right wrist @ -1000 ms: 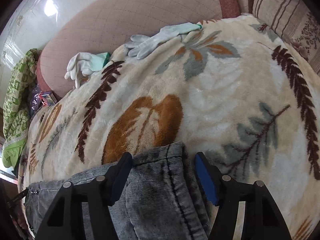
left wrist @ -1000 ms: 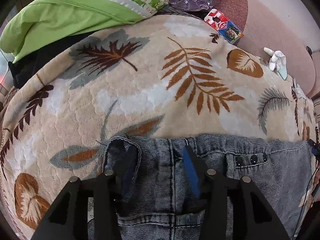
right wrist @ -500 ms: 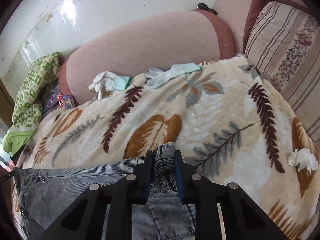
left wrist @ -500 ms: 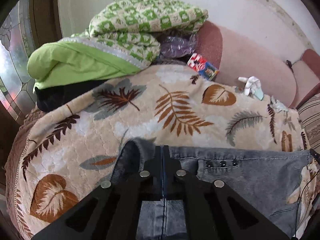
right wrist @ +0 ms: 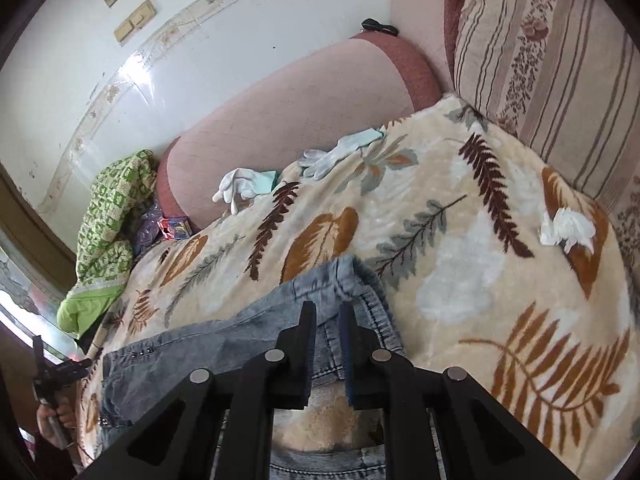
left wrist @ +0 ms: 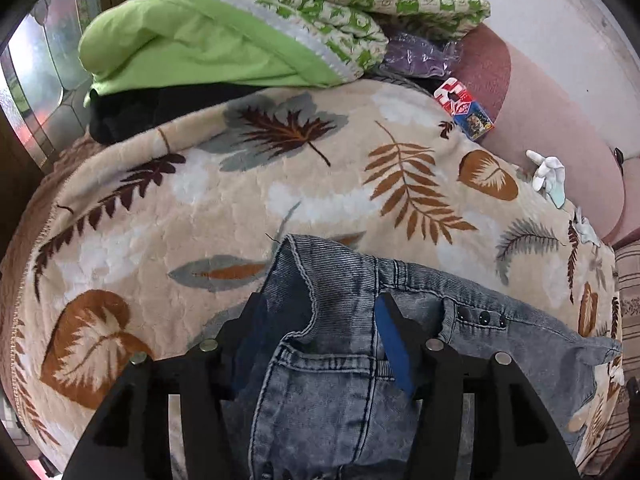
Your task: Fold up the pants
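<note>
1. Grey-blue denim pants [left wrist: 344, 380] lie across the near edge of a leaf-patterned blanket [left wrist: 280, 184], waistband stretched between both tools.
2. The left gripper [left wrist: 320, 340] has its jaws opening; a raised waistband corner stands between them, the pads not clearly pressing it.
3. The right gripper [right wrist: 328, 340] is clamped tight on the other waistband end, holding the cloth off the blanket.
4. White gloves [right wrist: 340, 152] lie at the blanket's far edge against the pink sofa back [right wrist: 288, 108].
5. Green bedding [left wrist: 224, 40] is piled at the far left corner.
</note>
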`<act>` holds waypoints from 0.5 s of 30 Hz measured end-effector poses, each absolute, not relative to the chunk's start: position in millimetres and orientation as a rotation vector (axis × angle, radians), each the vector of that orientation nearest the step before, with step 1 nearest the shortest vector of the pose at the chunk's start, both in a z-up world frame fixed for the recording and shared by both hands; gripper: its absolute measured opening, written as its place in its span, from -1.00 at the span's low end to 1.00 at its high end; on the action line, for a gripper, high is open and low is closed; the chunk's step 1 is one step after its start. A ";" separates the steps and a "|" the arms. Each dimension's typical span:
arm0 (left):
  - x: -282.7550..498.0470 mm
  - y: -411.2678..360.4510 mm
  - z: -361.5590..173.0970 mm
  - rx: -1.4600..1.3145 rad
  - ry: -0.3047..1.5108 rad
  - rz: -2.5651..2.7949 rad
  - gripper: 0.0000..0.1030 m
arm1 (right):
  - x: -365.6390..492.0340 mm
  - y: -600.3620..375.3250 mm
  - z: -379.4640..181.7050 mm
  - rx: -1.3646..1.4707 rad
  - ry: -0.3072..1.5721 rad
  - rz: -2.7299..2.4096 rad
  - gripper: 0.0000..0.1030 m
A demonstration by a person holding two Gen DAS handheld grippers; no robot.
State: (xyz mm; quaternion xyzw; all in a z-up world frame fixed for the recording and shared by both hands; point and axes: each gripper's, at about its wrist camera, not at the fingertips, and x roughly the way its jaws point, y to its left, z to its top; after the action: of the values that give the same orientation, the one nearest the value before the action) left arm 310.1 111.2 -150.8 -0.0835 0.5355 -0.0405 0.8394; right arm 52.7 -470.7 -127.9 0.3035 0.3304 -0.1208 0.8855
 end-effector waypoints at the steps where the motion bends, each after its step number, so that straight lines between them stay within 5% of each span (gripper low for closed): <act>1: 316.1 108.0 -157.2 -0.190 1.152 -0.099 0.11 | 55.7 -472.3 -132.4 0.635 0.699 -0.259 -0.75; 7: 344.6 84.2 -185.7 -0.146 1.207 -0.094 0.10 | 87.5 -500.1 -158.7 0.688 0.759 -0.281 -0.71; 15: 351.0 73.7 -193.0 -0.097 1.172 -0.106 -0.44 | 161.5 -508.4 -195.6 0.694 0.841 -0.244 -0.63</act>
State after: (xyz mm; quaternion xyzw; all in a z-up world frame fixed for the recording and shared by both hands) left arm 351.0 73.7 -193.0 -0.0457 0.5527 -0.0501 0.8306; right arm 161.5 -508.4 -195.6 0.3291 0.3991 -0.1157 0.8480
